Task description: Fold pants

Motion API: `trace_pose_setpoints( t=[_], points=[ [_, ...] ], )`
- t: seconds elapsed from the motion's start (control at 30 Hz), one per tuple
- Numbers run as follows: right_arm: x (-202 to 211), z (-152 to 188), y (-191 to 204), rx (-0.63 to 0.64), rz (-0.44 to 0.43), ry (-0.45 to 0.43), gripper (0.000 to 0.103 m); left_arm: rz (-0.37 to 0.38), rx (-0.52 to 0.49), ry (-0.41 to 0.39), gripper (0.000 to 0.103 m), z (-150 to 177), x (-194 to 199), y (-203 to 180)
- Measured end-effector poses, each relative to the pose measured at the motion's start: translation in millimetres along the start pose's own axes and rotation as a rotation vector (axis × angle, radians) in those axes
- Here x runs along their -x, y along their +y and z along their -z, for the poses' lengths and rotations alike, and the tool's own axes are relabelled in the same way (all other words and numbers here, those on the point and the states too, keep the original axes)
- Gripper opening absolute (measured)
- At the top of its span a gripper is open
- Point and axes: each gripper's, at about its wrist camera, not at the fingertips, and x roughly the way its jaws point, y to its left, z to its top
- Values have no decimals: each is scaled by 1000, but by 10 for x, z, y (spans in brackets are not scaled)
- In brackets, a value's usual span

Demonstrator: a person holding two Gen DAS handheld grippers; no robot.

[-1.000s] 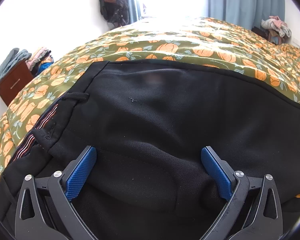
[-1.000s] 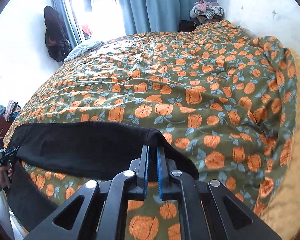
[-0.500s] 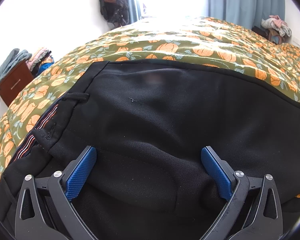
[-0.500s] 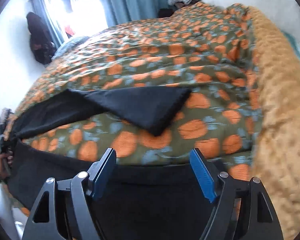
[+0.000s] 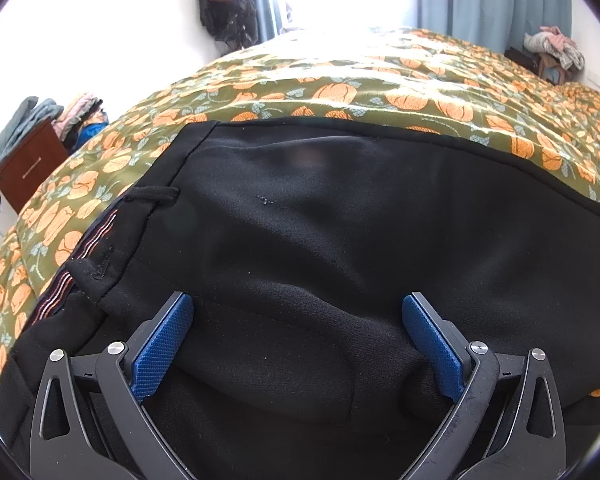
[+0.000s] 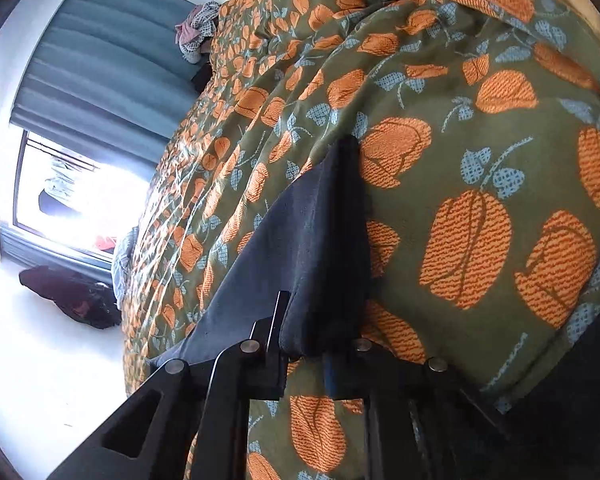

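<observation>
Bedroom w/ a big bed [image 5: 340, 92] under an olive pumpkin-print cover, bright window [image 6: 80, 200] and teal curtains [image 5: 496, 0] at the far side. Your pants [image 5: 320, 220], black, lay on the near part of that bed, waistband end w/ belt loop [image 5: 152, 194] toward the left, cloth bunched into a soft ridge close to the camera.

Left tongs [image 5: 298, 344] were spread wide, blue pads either side of that ridge, gripping nothing. Right tongs [image 6: 304, 354] were pressed nearly together on a corner of the dark cloth, prob. the leg end, which rose from the cover as a taut triangular flap; camera was rolled hard sideways.

Risks, as I judged them:
- Right pinch looked shallow, right at the edge. A quick pull could've slipped the cloth out and dropped the leg in a heap.
- W/ the left side unpinned, dragging the leg across might've hauled the whole garment along, so the fold would land crooked.
- Thick bunch btwn the left pads could've given you several layers when you wanted one.
- Cover was soft and wrinkled; low tips could've snagged it too.

Around you: red-brown cabinet [image 5: 28, 168] w/ piled clothes at far left, dark bag hanging [image 5: 228, 4] by the window, clothes heap [image 5: 556, 46] far right. All well apart from the pants; nothing blocked the fold path.
</observation>
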Motion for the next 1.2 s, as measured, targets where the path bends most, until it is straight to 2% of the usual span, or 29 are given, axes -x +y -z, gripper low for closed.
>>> trace_pose_setpoints(
  t=[0.07, 0.1, 0.13, 0.23, 0.33, 0.4, 0.43, 0.5, 0.6, 0.63, 0.67, 0.73, 0.77, 0.83, 0.93, 1.0, 1.03, 1.1, 1.2],
  points=[
    [198, -6, 191, 100, -19, -6, 13, -12, -7, 76, 102, -102, 94, -11],
    [339, 23, 310, 158, -35, -10, 13, 5, 1, 102, 102, -133, 184, -23],
    [516, 53, 432, 225, -53, -16, 13, 66, 17, 110, 102, -158, 315, -42],
    [1039, 155, 751, 390, -96, -43, 13, 321, 47, 120, 102, -256, 631, -251],
    [1451, 253, 946, 487, -133, -60, 13, 573, 47, 222, 102, -454, 616, -672],
    [1641, 327, 1038, 528, -149, -68, 13, 684, 77, 294, 102, -573, 474, -932],
    [1747, 366, 1067, 542, -162, -71, 13, 696, 91, 321, 102, -633, 379, -1055],
    [1956, 448, 1099, 558, -184, -77, 13, 686, 120, 350, 102, -740, 213, -1205],
    [2203, 571, 1135, 584, -208, -86, 12, 680, 210, 366, 101, -841, 55, -1199],
    [2281, 612, 1131, 594, -212, -87, 12, 673, 245, 362, 97, -863, 25, -1157],
    [2363, 659, 1122, 605, -214, -87, 12, 665, 266, 362, 63, -869, 7, -1107],
    [2452, 725, 1082, 623, -212, -83, 12, 621, 275, 414, 4, -827, -45, -1020],
    [2471, 753, 1053, 630, -206, -75, 12, 635, 286, 415, 5, -809, -23, -944],
    [2398, 752, 955, 629, -179, -52, 12, 627, 260, 340, 5, -805, 272, -770],
    [2156, 610, 762, 589, -142, -33, 12, 574, 147, 114, 6, -747, 1209, -472],
    [2111, 515, 723, 582, -138, -42, 12, 522, 89, -30, 8, -509, 1821, -236],
    [2118, 481, 716, 580, -148, -47, 12, 487, 65, -70, 11, -296, 2035, -114],
    [2134, 453, 700, 597, -129, -36, 12, 425, 43, -52, 12, 182, 2130, -34],
    [1905, 505, 344, 595, -19, 67, 12, 381, -3, 172, 13, 958, 1713, -130]
  ],
)
